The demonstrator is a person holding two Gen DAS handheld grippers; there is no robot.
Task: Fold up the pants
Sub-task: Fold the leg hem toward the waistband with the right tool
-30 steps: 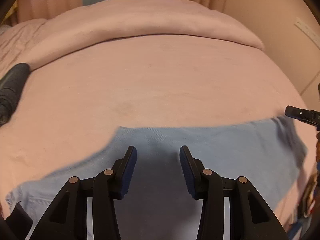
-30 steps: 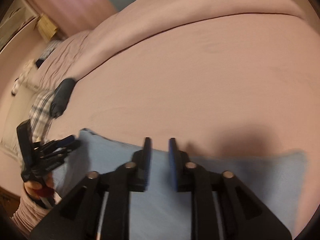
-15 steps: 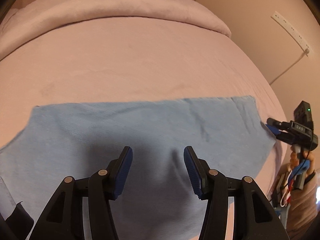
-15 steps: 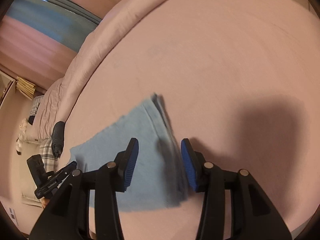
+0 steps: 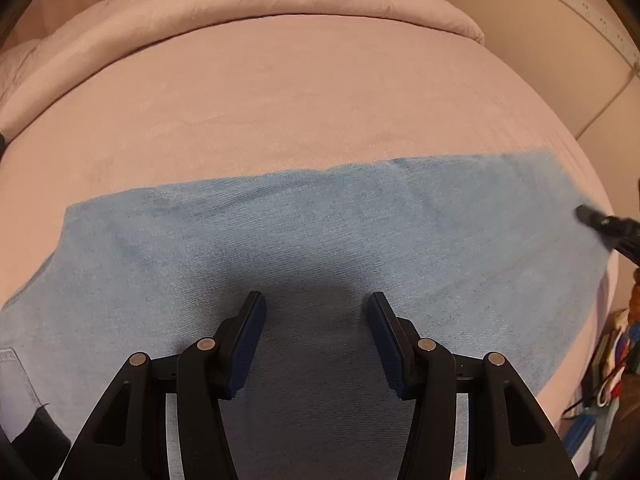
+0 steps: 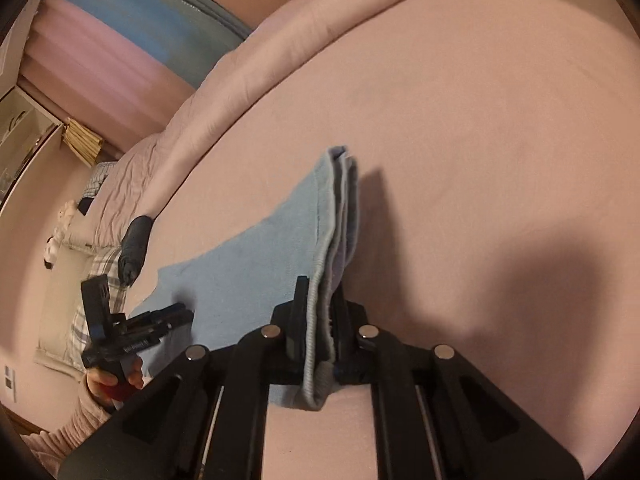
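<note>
pants (image 5: 320, 240) flat on bed (image 5: 280, 100), pillow (image 6: 134, 248) perhaps beyond

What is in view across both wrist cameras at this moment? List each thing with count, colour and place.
pants: one, light blue, spread flat on the bed near its front edge, one end gathered in layers
bed cover: one, pink, under the pants
rolled duvet: one, pink, along the far side of the bed
dark bundle: one, dark grey, at the bed's far left side
plaid pillow: one, white and grey, beside the dark bundle
left gripper: one, black with blue pads, open above the pants
right gripper: one, black, shut on the layered end of the pants
hand: one, holding the left gripper's handle
</note>
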